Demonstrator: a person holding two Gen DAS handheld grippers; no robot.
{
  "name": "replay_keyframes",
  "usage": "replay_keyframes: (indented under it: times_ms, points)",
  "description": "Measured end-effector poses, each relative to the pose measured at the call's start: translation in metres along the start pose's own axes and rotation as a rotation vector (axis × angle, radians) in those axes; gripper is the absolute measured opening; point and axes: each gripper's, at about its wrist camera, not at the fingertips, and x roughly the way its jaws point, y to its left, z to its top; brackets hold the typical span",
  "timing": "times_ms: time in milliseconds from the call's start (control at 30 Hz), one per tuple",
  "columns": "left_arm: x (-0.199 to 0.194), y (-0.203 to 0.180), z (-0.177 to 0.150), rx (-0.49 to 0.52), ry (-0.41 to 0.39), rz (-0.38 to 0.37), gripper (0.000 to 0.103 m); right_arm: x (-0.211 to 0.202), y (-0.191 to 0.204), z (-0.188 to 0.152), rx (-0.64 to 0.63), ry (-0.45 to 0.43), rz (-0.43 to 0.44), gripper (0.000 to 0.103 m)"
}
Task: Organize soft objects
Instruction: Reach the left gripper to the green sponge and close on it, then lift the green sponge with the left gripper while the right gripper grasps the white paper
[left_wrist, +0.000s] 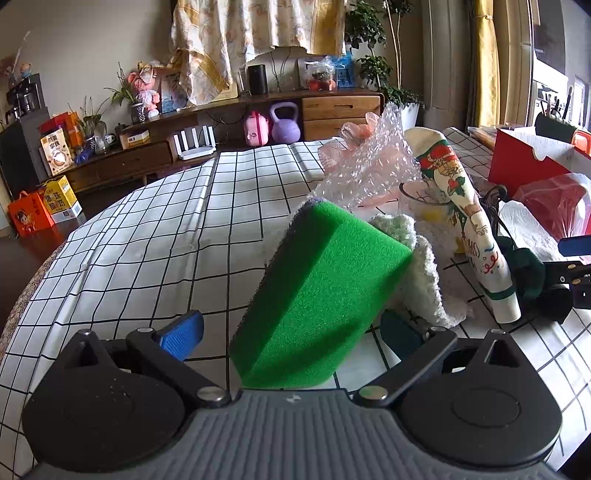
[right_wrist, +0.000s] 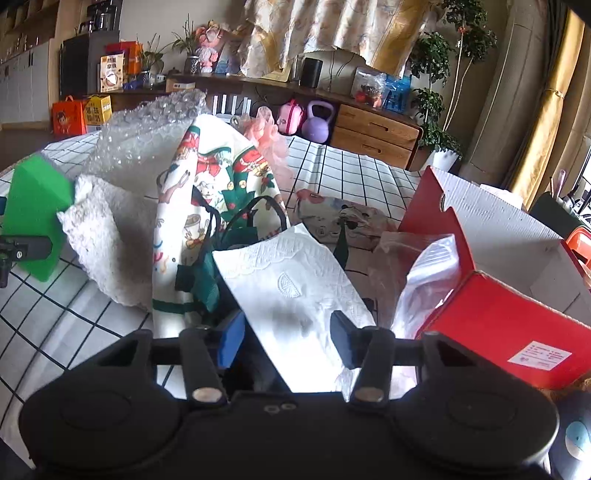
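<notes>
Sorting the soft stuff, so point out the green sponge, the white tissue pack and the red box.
green sponge (left_wrist: 317, 295), left wrist view, on its broad green face
white tissue pack (right_wrist: 295, 295), right wrist view, on its embossed top
red box (right_wrist: 506, 328), right wrist view, on its red front wall

hidden: sponge (left_wrist: 317, 295) base | cut off: red box (right_wrist: 498, 325) right; label unreadable

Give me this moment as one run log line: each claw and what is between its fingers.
left claw: open, around green sponge | right claw: open, around white paper towel | red box: open, right of pile
</notes>
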Motion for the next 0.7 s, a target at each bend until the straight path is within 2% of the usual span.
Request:
replay_keyframes:
  times_ms: [267, 433, 700]
  points:
    - [0.003, -0.001, -0.001, 0.017, -0.015, -0.018, 0.075, 0.004, 0.003, 0.002, 0.005, 0.006, 0.011, 0.027]
    - [-0.004, 0.001, -0.001, 0.017, -0.032, 0.007, 0.051, 0.002, 0.002, 0.003, 0.014, 0.005, 0.001, 0.009]
    - [-0.019, -0.001, 0.002, 0.019, -0.089, 0.009, 0.042, -0.007, 0.001, 0.002, 0.021, -0.009, -0.002, 0.0]
